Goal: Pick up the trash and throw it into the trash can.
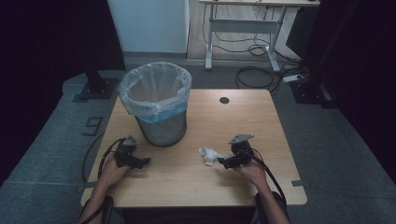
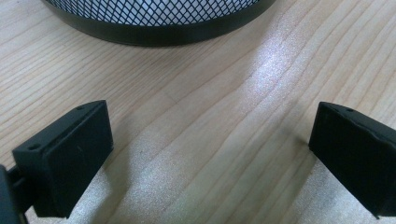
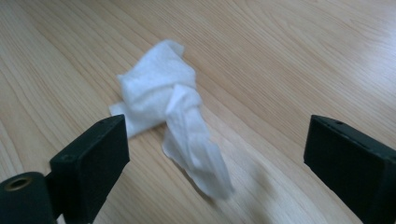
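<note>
Because the tissue (image 1: 209,155) lies just ahead of the right gripper (image 1: 221,163), on the side toward the bin (image 1: 156,103), that hand is plainly the nearer one for the pick. The left gripper (image 1: 142,162) rests on the table (image 1: 187,182) near the bin's foot, well apart from the tissue, its tips aimed roughly toward it.

The right gripper view settles the relation that matters. The tissue (image 3: 175,126) is a crumpled, twisted wad lying loose on the wood, and its long axis runs from the bunched end farther off to a drooping tail that points back toward the gripper. It sits between the lines of the two jaws but closer to the left-hand one, whose corner almost overlaps its edge. Both jaws stand wide apart and hold nothing. A short push forward, with a slight shift toward the wad, would probably centre it before closing.

The left gripper view shows its own jaws equally wide and empty over bare wood, with the bin's (image 2: 159,18) black base ring and mesh just ahead. The high view alone shows the white liner (image 1: 155,86) folded over the rim and the bin's open mouth; it is too dim there to judge whether the tissue touches a jaw.
</note>
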Demonstrator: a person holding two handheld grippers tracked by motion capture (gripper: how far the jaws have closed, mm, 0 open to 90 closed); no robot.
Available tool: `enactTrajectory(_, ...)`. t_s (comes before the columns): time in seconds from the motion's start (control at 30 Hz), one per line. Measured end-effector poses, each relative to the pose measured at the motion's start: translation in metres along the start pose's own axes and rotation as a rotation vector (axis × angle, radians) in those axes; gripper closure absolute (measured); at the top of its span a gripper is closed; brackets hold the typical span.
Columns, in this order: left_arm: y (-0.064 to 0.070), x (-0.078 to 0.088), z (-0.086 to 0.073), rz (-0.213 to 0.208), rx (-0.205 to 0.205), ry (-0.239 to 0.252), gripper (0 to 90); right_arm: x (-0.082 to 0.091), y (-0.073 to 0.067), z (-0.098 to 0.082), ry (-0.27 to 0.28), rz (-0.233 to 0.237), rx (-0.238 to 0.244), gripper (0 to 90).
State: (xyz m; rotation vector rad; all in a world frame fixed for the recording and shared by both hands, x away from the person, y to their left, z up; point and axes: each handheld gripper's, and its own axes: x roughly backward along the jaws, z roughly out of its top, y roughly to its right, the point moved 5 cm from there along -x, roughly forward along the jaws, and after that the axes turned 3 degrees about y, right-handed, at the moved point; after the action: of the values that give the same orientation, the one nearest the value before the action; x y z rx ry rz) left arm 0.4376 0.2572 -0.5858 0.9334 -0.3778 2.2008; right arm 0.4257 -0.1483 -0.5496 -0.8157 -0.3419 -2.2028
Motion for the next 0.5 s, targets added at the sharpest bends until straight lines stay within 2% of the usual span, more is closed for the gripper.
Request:
enactTrajectory(0.27, 0.000, 0.000, 0.000, 0.000, 0.000, 0.000, 0.0, -0.017, -0.013, 0.011, -0.009, 0.044, 0.028, 15.8)
enactTrajectory(0.47, 0.000, 0.000, 0.000, 0.000, 0.000, 0.000, 0.0, -0.034, -0.022, 0.016, -0.030, 0.076, 0.049, 29.4)
enactTrajectory(0.5, 0.000, 0.000, 0.000, 0.000, -0.001, 0.000, 0.0, -0.039, -0.024, 0.016, -0.044, 0.094, 0.054, 35.6)
